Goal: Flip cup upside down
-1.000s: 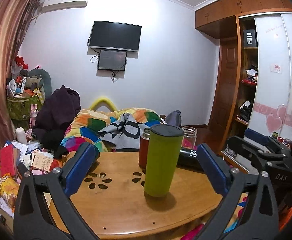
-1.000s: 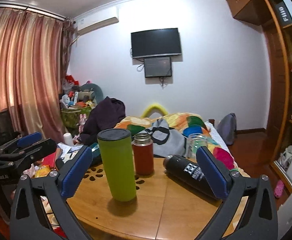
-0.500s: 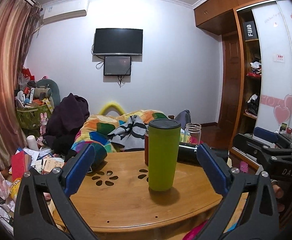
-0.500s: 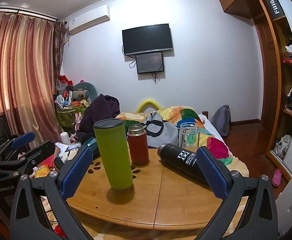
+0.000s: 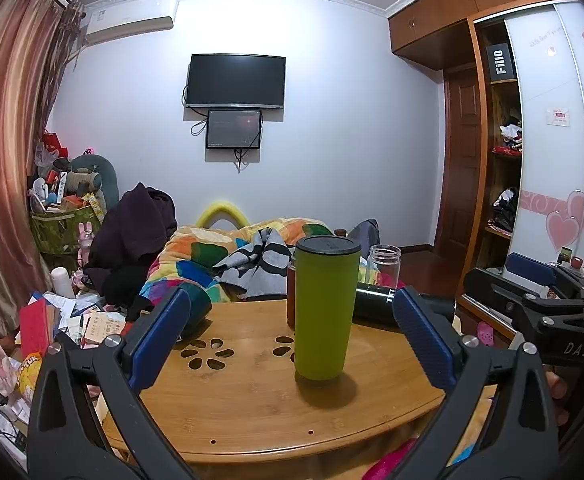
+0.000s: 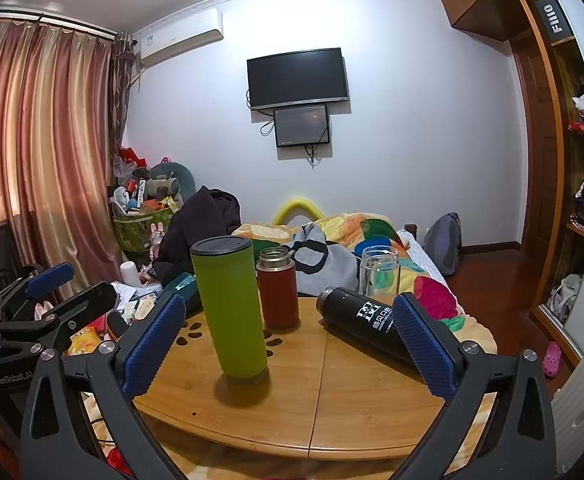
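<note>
Left gripper (image 5: 290, 336) jaws wide, empty. The green cup (image 6: 230, 306) stands upright mid-counter (image 6: 332, 400), red flask (image 6: 278, 288) just behind, black bottle (image 6: 366, 326) lying right. Right gripper (image 6: 288, 338) likewise wide. Risk: swinging the tall cup could topple the flask.

- The left gripper (image 5: 290, 338) was held level before the green cup (image 5: 326, 308), its two blue-padded fingers (image 5: 160, 336) spread wide, one to each side of the cup and touching nothing.
- The right gripper (image 6: 288, 340) was likewise wide apart, its fingers (image 6: 422, 344) empty, with the cup standing left of its middle.
- Each gripper showed at the edge of the other's view, both on the near side of the cup.
</note>
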Available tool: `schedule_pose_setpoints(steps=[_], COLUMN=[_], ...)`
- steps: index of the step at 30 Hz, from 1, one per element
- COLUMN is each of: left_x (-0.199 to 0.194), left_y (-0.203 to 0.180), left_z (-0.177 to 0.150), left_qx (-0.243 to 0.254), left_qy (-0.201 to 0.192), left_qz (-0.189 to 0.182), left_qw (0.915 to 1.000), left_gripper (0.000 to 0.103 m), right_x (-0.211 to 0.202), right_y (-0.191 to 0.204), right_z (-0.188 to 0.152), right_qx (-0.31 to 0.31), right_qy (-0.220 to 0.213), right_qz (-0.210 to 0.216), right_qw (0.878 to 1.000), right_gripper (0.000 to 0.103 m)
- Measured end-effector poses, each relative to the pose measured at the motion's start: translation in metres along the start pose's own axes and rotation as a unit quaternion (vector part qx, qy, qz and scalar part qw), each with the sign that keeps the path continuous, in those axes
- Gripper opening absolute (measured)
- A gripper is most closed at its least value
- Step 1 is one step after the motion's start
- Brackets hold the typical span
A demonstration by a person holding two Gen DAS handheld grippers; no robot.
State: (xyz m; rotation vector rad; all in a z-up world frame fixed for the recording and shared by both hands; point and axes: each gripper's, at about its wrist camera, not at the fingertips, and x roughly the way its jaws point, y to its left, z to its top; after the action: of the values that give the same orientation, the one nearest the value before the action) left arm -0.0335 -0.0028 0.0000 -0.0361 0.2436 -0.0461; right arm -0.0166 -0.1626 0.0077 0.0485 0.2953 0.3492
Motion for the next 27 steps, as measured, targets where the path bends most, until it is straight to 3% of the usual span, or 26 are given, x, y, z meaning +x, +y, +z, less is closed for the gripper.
schedule_pose_setpoints(steps=[27], left_x=[-0.0030], left_y=[-0.0042], left_z=[0.0019], left_qx=[-0.001], left_qy=[-0.003], left_qz=[-0.001], left_qw=[1.0000], left_gripper=[0.103], right_x=[-0.0018], right_y=[-0.0005], right_z=[0.0023], right_qx=[-0.003], right_qy=[-0.006], right_qz=[-0.001], right_qw=[1.000], right_gripper=[0.103])
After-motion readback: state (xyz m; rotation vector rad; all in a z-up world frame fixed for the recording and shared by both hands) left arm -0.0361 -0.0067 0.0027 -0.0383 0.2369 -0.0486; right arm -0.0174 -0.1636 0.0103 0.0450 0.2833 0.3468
